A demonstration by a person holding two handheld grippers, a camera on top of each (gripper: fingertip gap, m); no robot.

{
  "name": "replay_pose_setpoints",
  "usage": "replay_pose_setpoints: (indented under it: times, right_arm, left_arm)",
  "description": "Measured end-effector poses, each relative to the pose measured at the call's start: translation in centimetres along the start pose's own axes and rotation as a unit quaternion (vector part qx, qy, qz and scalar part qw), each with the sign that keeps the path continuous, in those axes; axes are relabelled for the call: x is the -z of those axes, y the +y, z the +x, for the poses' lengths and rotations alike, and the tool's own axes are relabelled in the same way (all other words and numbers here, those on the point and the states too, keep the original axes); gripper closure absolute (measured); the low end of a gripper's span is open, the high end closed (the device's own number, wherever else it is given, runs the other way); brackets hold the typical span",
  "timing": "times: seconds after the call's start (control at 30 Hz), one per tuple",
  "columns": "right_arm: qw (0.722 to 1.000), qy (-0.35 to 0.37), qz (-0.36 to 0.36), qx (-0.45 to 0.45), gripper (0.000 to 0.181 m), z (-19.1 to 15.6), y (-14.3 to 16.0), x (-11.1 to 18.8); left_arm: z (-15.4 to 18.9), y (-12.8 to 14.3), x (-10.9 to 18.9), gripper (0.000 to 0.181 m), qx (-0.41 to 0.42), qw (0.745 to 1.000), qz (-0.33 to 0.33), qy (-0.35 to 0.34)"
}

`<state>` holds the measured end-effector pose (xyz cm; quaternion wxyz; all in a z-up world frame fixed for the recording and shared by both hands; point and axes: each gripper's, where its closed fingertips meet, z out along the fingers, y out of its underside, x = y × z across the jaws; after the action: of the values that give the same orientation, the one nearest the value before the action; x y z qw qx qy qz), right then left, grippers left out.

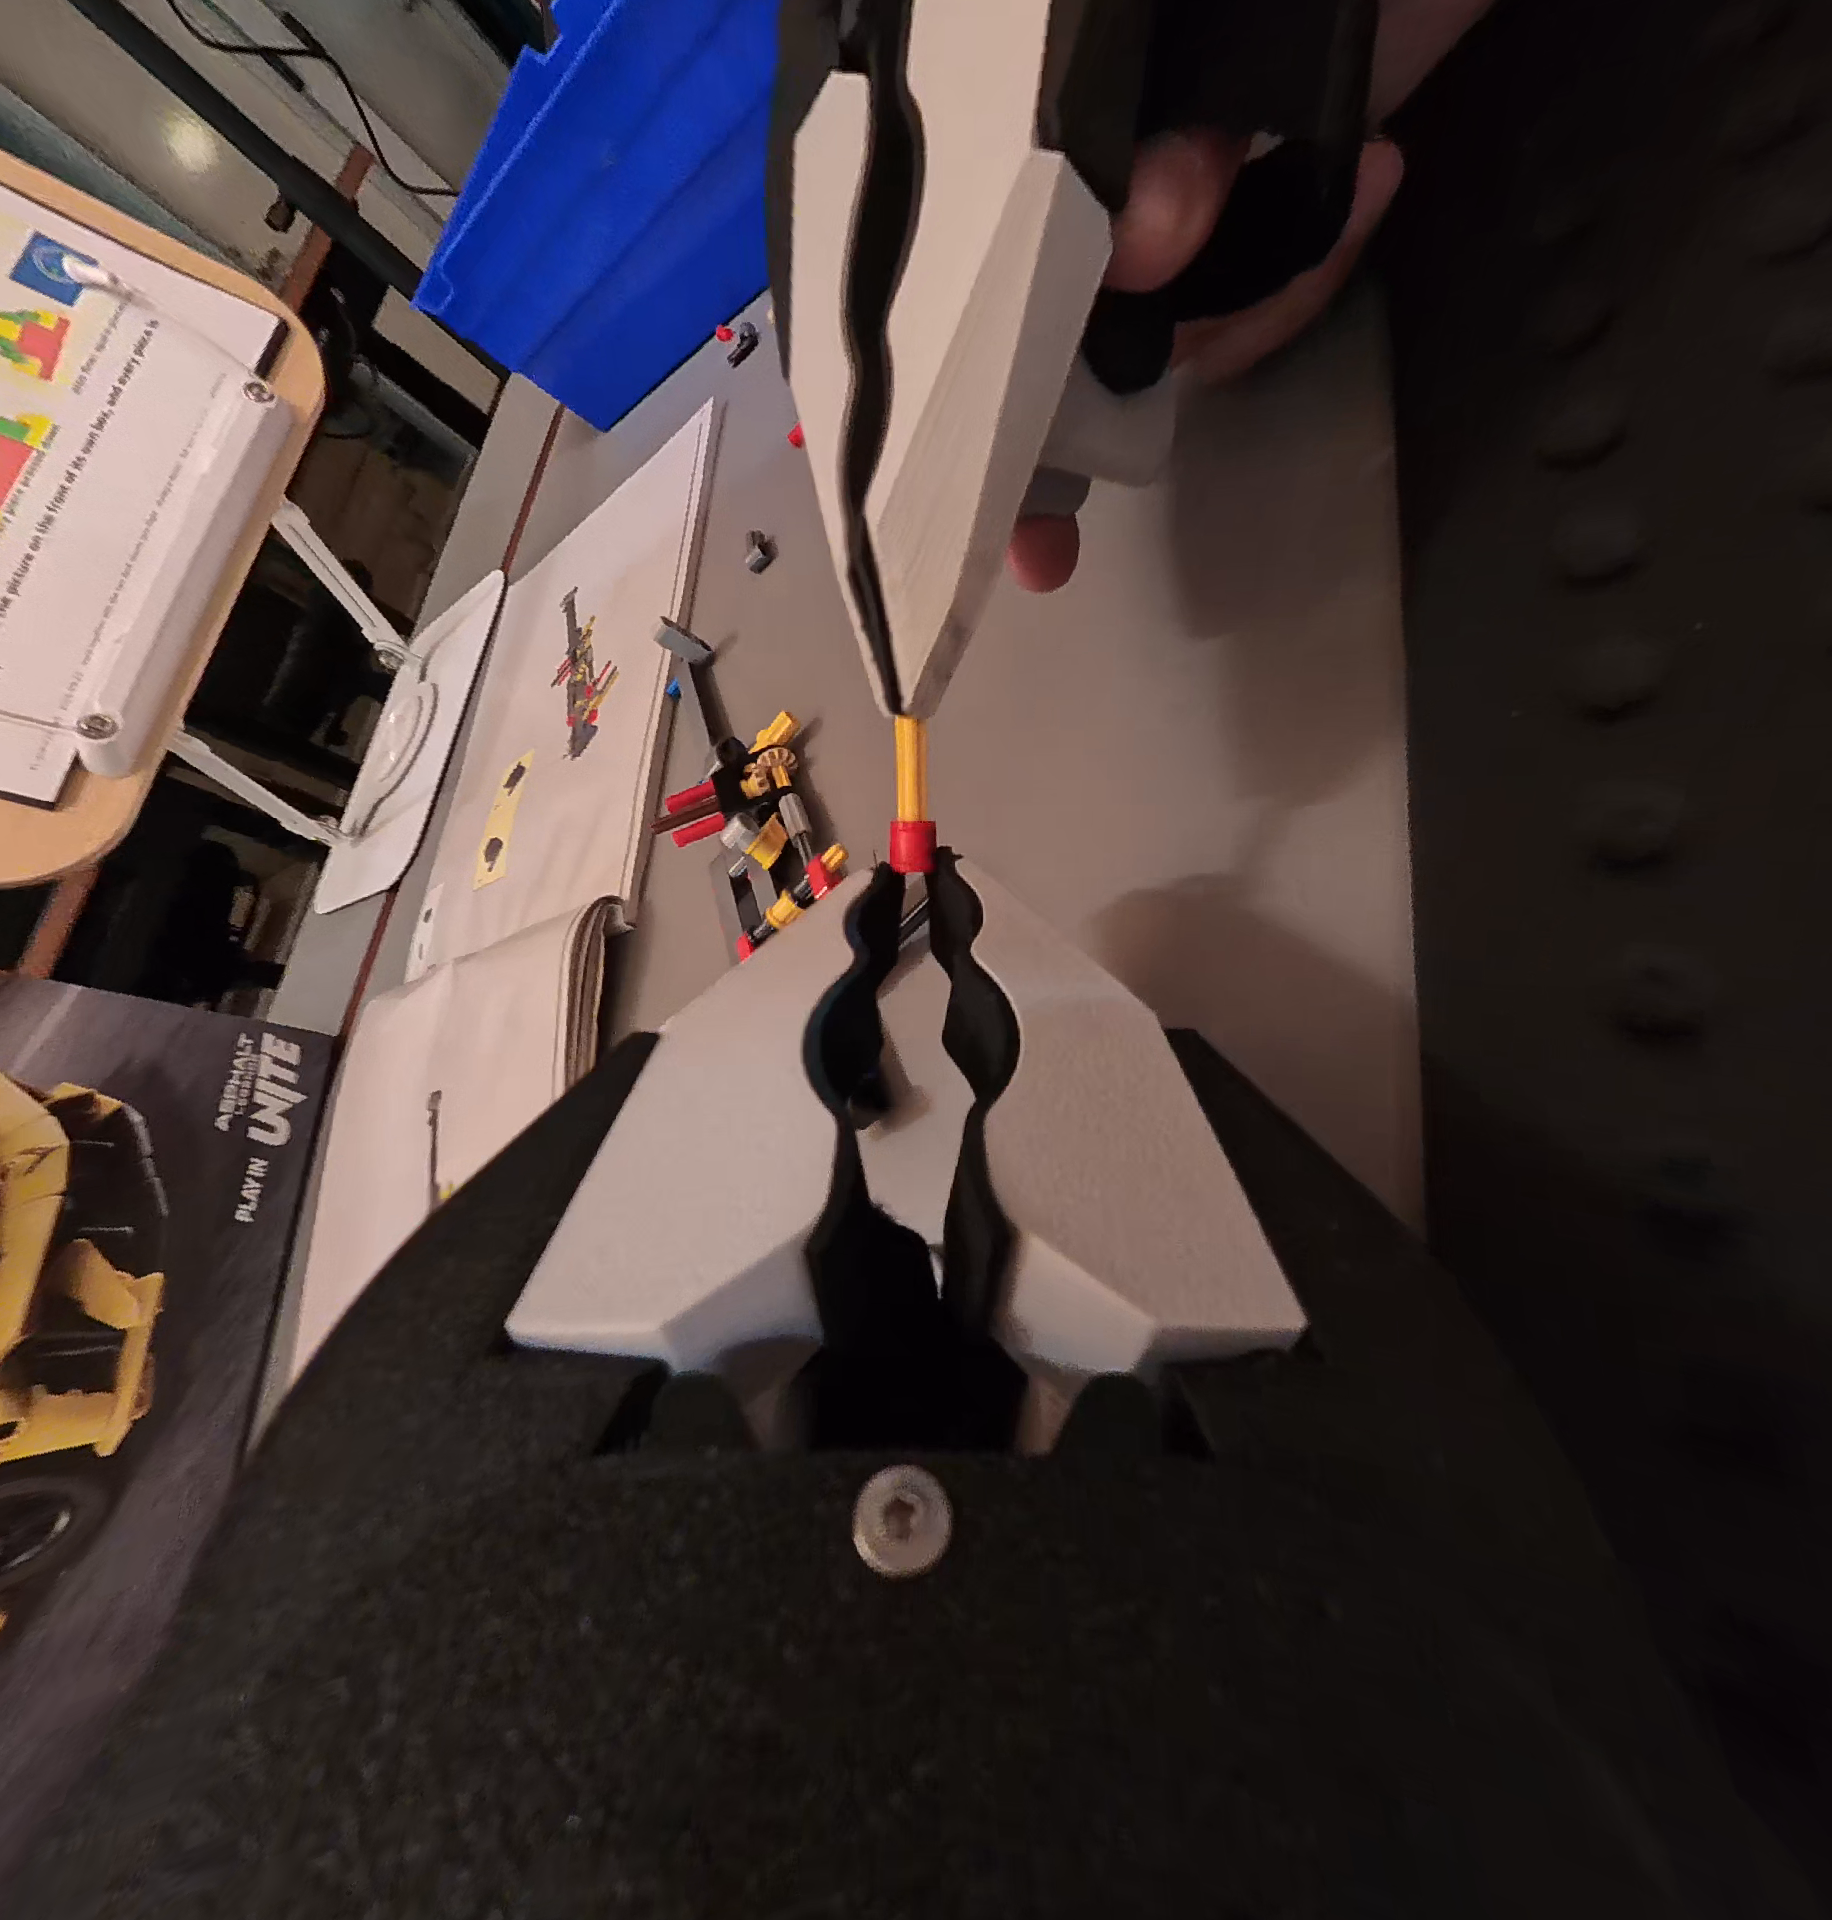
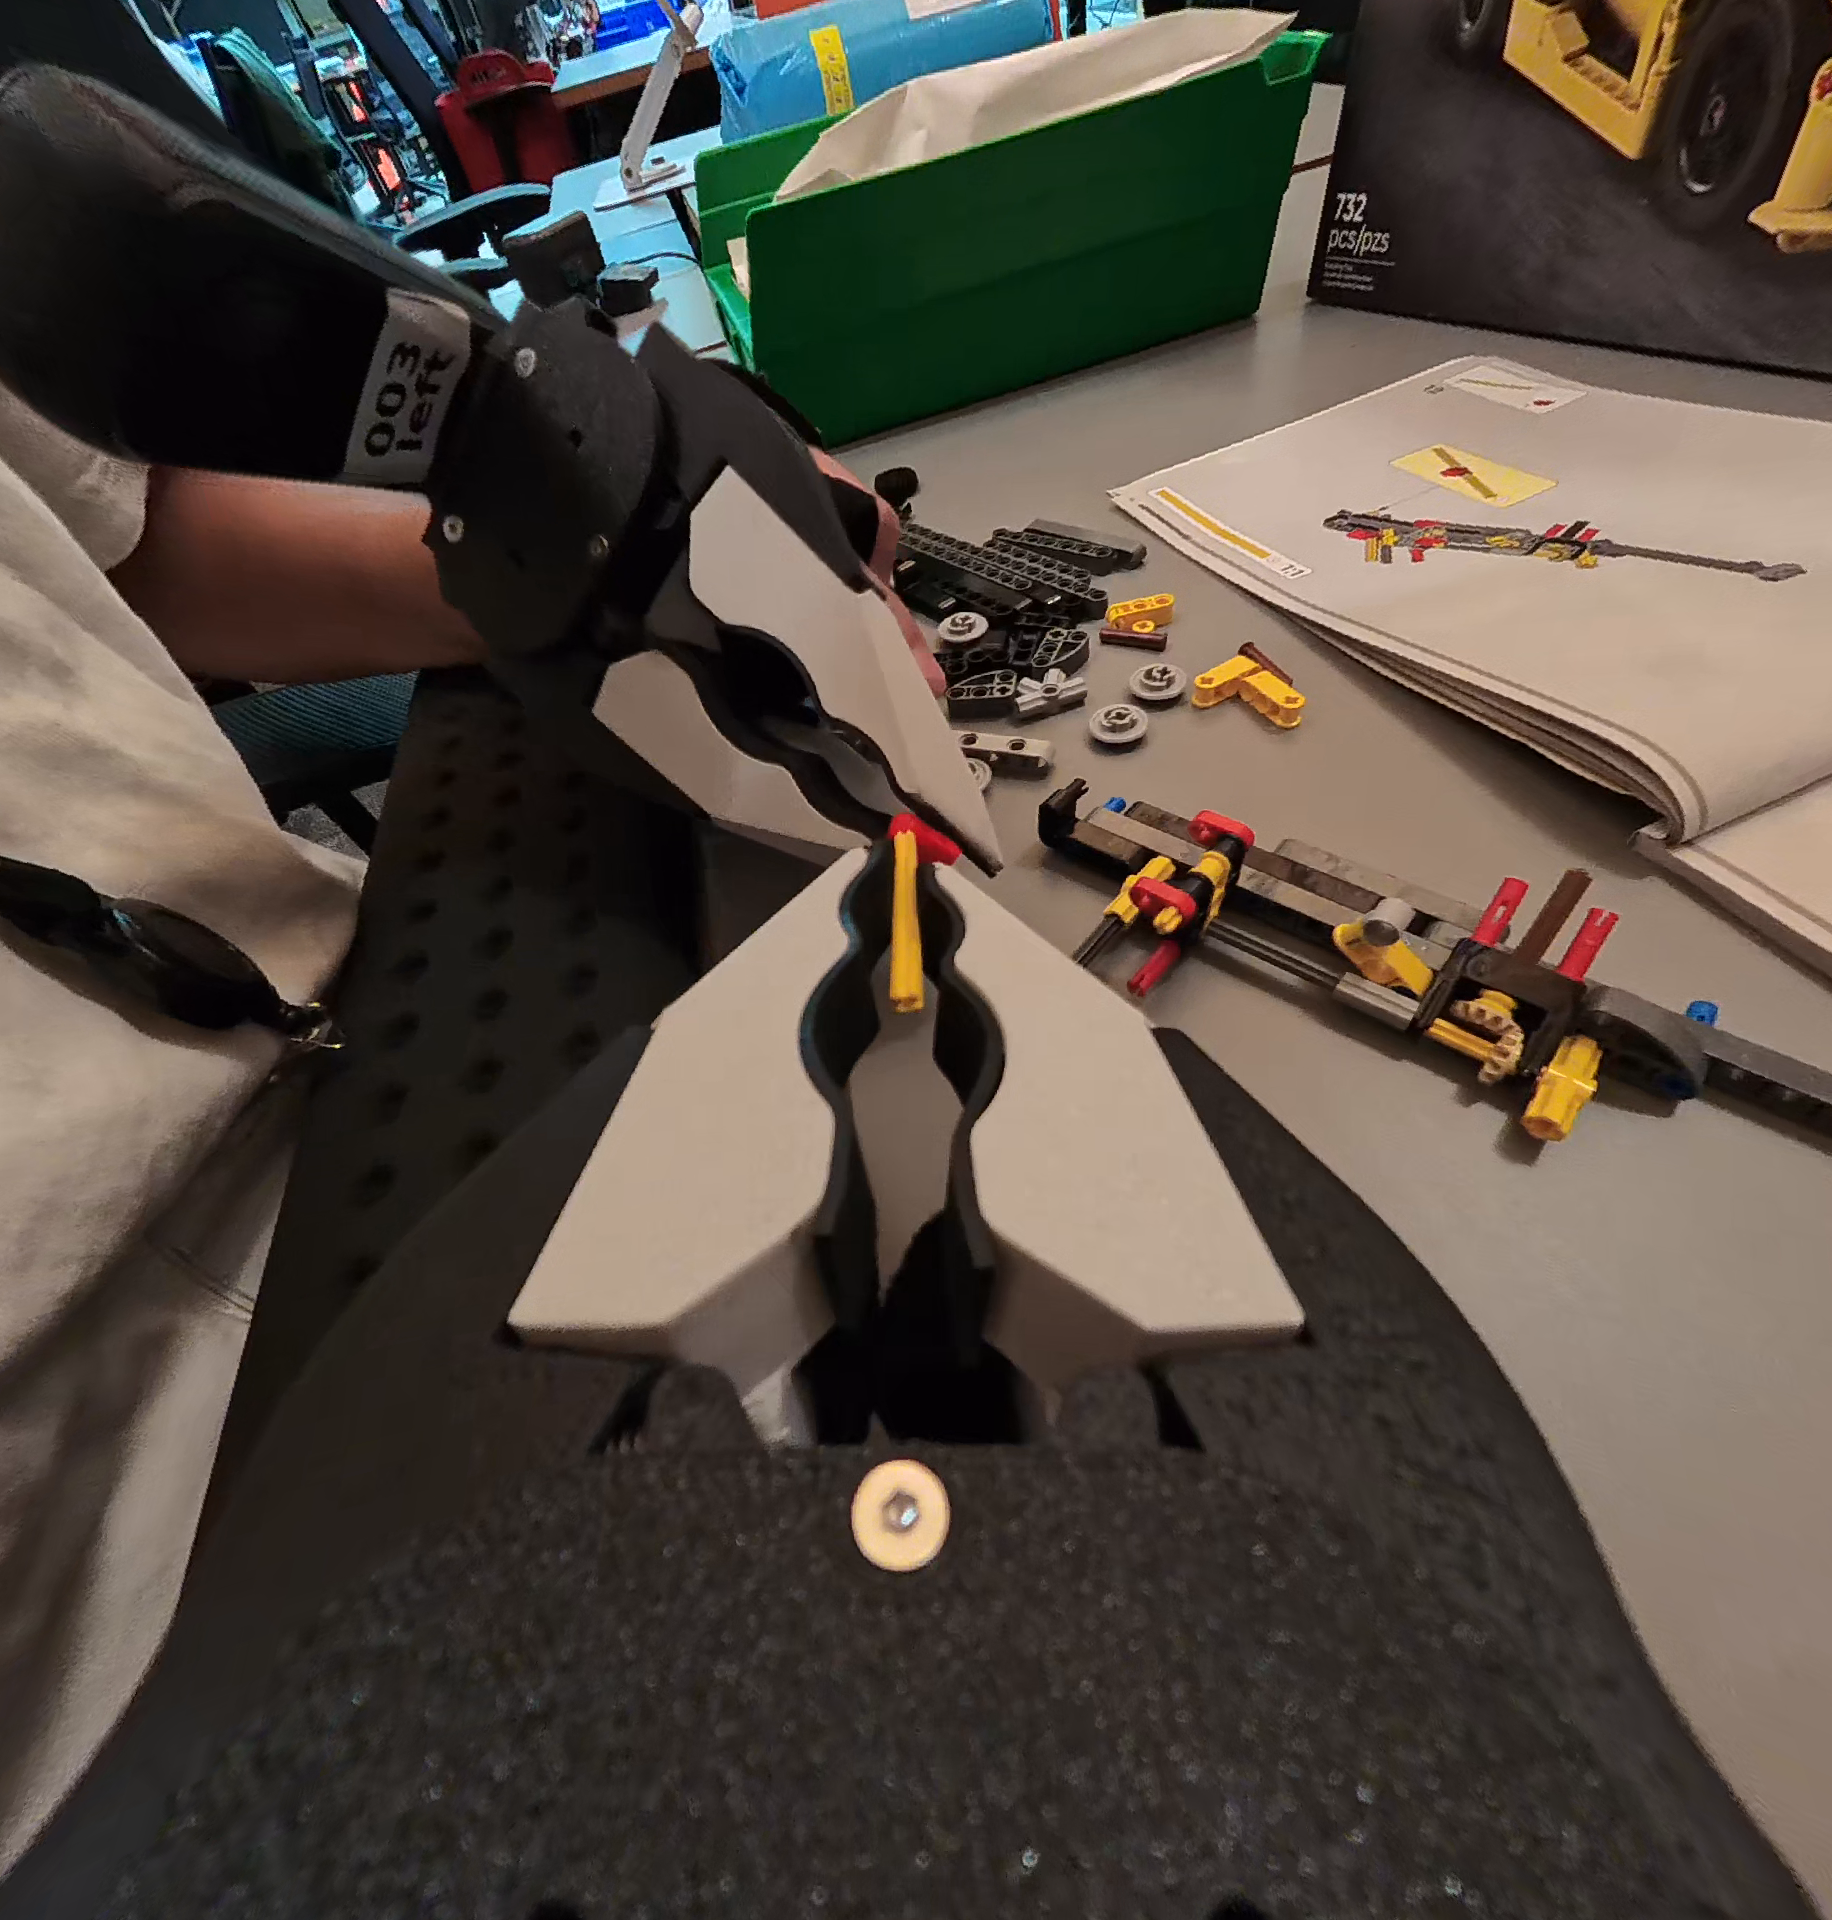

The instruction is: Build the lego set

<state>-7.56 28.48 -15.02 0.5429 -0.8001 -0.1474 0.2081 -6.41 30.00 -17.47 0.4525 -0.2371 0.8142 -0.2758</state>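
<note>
Left tool (image 1: 912, 871) clenched on small red plastic bushing (image 1: 913, 844); right tool (image 2: 904, 878) grasping thin yellow plastic axle (image 2: 905, 930), joined above grey table (image 2: 1514, 1351).

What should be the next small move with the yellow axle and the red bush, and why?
Probably push the two tongs gently toward each other. The right tongs grip the yellow axle, the left tongs grip the red bush, and the bush sits only at the axle's end, both held above the table.
</note>
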Motion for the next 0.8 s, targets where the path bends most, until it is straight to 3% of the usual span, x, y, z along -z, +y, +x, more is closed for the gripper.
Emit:
replay_pose_setpoints:
  times: [0.27, 0.6, 0.8]
  right_arm:
    - [1.000, -0.011, 0.012, 0.001, 0.179, -0.5, -0.6, -0.9]
    - [0.997, 0.020, 0.062, -0.039, 0.178, 1.0, -1.8, 0.2]
    - [0.997, 0.011, 0.051, -0.051, 0.178, 1.0, -1.5, -0.2]
  left_arm:
    - [1.6, -0.5, -0.5, 0.178, -0.079, 0.997, -0.015, 0.002]
    - [-0.7, -0.5, -0.1, 0.178, 0.100, 0.995, 0.019, 0.019]
    - [-0.5, -0.4, -0.2, 0.178, 0.064, 0.998, 0.006, 0.004]
